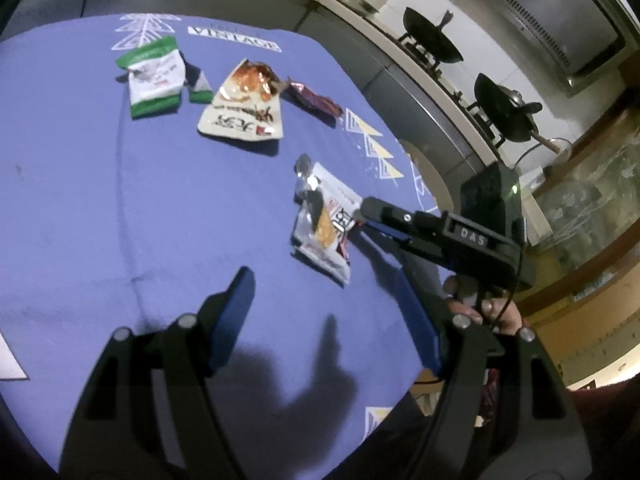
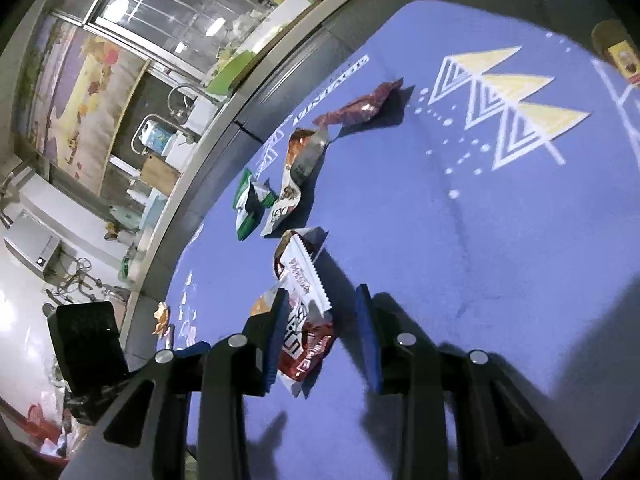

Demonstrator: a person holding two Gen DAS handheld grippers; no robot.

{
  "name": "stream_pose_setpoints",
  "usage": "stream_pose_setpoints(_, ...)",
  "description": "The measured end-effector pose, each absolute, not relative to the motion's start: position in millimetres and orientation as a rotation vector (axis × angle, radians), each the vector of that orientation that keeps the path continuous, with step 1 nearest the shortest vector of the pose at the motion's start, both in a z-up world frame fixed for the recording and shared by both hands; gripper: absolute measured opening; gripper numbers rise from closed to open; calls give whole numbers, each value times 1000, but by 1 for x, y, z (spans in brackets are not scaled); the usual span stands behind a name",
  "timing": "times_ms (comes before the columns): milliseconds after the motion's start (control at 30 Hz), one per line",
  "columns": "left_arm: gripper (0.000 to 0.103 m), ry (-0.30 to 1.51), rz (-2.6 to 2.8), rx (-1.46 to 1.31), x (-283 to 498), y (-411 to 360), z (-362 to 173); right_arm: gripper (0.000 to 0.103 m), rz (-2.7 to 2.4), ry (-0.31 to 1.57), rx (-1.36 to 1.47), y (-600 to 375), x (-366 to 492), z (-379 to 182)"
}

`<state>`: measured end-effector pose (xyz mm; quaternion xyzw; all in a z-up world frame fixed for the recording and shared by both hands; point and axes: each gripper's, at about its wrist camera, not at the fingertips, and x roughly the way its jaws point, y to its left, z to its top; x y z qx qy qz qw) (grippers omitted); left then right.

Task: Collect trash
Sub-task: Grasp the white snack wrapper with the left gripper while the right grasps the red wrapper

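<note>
My left tool (image 1: pixel 324 300) hangs with its blue fingers wide apart over bare purple cloth at the lower centre of its view, holding nothing. In the right wrist view, my right tool (image 2: pixel 322 328) straddles the red-and-white snack wrapper (image 2: pixel 304 304) lying on the desk (image 2: pixel 480 240) at lower centre. The left pad touches the wrapper; the right pad stands clear.

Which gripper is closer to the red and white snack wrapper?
Right. The right gripper has the red and white snack wrapper between its fingers; the left gripper hovers open, short of it.
</note>
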<state>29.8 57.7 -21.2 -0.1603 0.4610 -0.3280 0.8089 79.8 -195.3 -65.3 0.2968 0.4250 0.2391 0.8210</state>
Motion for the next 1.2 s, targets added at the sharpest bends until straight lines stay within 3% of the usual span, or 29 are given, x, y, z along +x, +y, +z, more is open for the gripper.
stream_pose_setpoints(233, 70, 1004, -689, -345, 30, 57, -27, 5, 574, 942, 654, -181, 82, -74)
stream_pose_setpoints(700, 70, 1020, -799, -582, 42, 70, -27, 5, 733, 844, 966, -175, 79, -69)
stream_pose_setpoints(967, 13, 1009, -802, -608, 48, 76, -30, 5, 829, 886, 991, -154, 84, -70)
stream_pose_setpoints(1200, 9, 961, -727, -642, 53, 107, -32, 8, 710, 899, 1016, -171, 91, -75)
